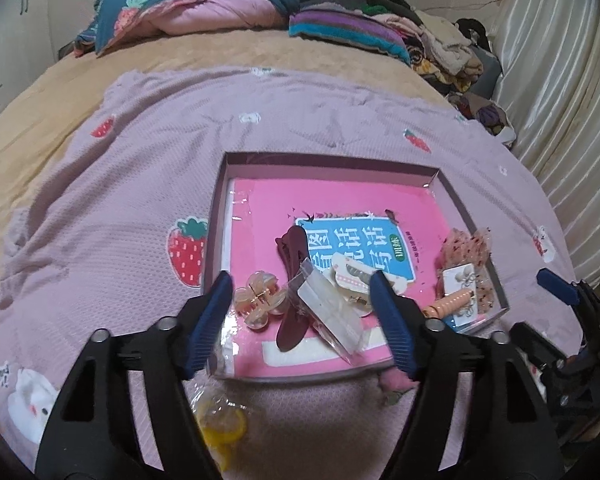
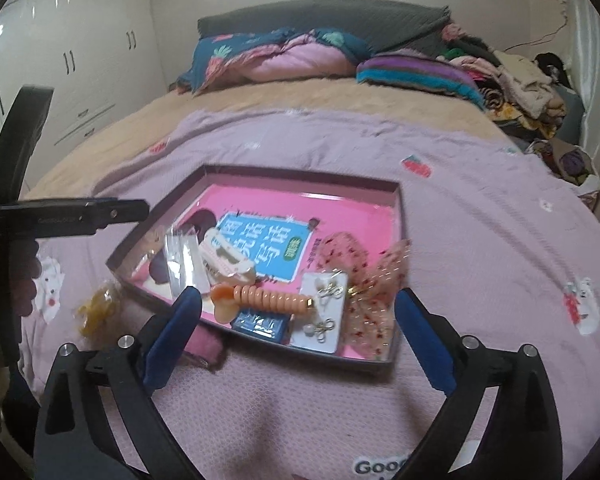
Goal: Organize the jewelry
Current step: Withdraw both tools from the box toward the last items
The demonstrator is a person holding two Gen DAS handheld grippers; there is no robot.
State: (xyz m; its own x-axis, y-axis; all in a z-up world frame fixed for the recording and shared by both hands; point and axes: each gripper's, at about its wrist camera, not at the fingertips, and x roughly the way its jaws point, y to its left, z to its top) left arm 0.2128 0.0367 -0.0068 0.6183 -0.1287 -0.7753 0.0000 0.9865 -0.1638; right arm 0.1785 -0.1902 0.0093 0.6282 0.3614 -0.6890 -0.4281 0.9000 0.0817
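A shallow pink-lined box point(image 1: 324, 158) point(image 2: 300, 176) lies on the bedspread and holds hair pieces. In the left wrist view I see a beige claw clip point(image 1: 256, 300), a dark red clip point(image 1: 290, 280), a clear packet point(image 1: 328, 312) and a white clip point(image 1: 352, 276). My left gripper point(image 1: 302, 284) is open and empty, low over the box's near edge. In the right wrist view an orange spiral clip point(image 2: 260, 300), an earring card point(image 2: 324, 312) and a peach bow point(image 2: 364, 284) lie at the box's near end. My right gripper point(image 2: 298, 300) is open and empty above them.
A yellow item in a clear bag point(image 1: 220, 424) point(image 2: 96, 308) and a pink fluffy piece point(image 1: 396, 382) point(image 2: 206, 346) lie on the spread outside the box. Quilts point(image 1: 188, 8) and piled clothes point(image 1: 444, 48) sit at the bed's far end. A curtain point(image 1: 560, 80) hangs at the right.
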